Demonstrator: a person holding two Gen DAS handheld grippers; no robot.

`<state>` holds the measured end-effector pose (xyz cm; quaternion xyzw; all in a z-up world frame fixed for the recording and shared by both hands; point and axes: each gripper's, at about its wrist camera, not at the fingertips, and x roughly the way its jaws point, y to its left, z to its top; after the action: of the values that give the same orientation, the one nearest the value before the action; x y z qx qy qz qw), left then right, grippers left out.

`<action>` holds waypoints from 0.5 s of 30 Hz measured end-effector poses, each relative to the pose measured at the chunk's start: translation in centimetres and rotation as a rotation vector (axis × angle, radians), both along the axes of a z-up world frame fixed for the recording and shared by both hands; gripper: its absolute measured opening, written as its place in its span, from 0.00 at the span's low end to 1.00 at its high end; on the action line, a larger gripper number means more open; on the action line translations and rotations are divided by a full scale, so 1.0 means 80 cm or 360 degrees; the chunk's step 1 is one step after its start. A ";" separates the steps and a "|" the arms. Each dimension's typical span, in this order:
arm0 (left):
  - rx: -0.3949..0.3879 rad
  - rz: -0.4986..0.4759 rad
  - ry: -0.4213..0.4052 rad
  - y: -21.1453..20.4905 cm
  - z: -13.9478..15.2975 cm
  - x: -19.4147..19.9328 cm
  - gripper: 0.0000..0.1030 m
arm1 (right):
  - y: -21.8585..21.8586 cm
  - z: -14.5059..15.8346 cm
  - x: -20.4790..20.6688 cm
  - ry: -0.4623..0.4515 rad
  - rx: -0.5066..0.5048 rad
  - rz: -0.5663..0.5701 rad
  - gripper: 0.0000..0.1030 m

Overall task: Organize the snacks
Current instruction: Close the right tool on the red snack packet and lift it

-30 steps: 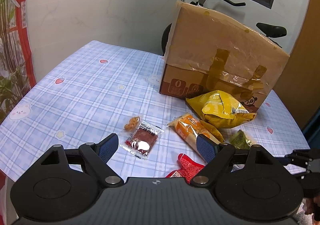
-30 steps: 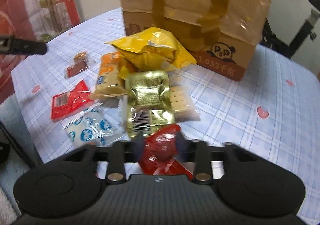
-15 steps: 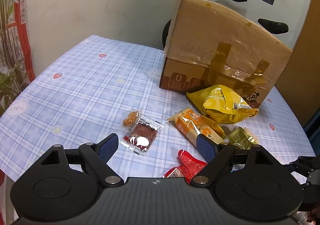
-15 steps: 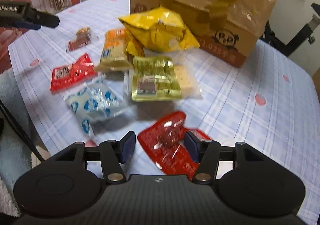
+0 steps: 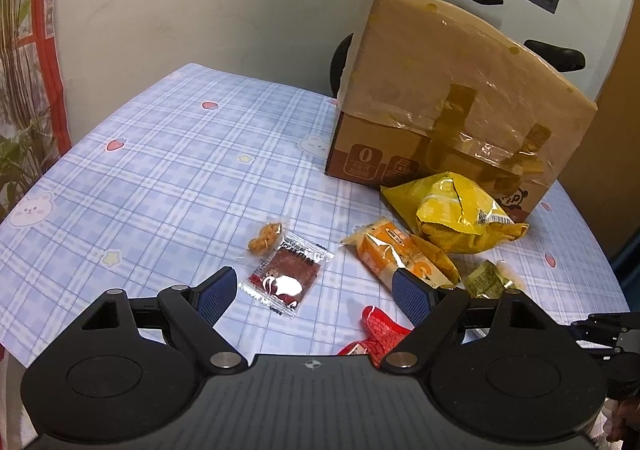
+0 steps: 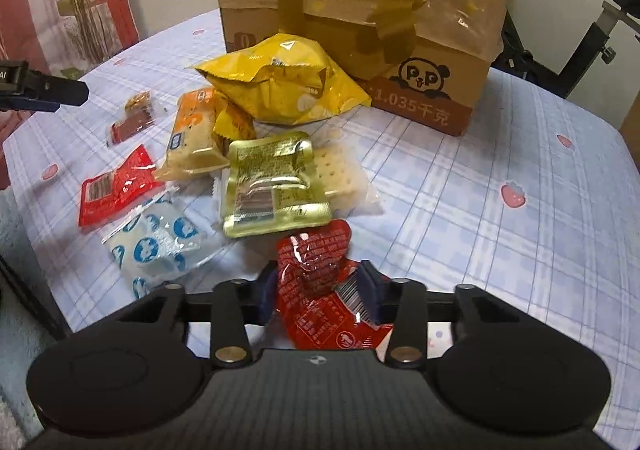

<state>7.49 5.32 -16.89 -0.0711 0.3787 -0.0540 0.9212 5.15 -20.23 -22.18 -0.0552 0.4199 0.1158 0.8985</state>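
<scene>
Our right tongs (image 6: pixel 320 286) are clenched on a red packet (image 6: pixel 320 282), lifted just ahead of a gold pouch (image 6: pixel 272 186). Our left tongs (image 5: pixel 316 290) gape, released, above a brown sachet (image 5: pixel 286 274).

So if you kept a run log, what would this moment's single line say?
right gripper: shut on red snack packet | left gripper: open, holds nothing | cardboard box: behind snack pile

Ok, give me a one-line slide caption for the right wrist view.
Right hand-held gripper shut on a red snack packet, with other snacks and a taped cardboard box ahead on the checked tablecloth.
</scene>
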 end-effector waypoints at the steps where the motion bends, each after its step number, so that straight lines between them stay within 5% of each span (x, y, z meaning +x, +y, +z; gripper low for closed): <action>1: -0.0001 0.0000 0.0000 0.000 0.000 0.002 0.83 | -0.002 0.000 0.003 -0.0003 0.0007 -0.0014 0.24; 15: 0.0054 -0.0040 -0.0065 -0.007 0.007 0.015 0.83 | -0.017 0.021 0.018 -0.0132 0.0110 -0.0119 0.23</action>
<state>8.67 4.72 -16.30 -0.0496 0.3616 -0.0605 0.9290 6.62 -21.59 -20.53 -0.0132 0.3798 0.0943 0.9201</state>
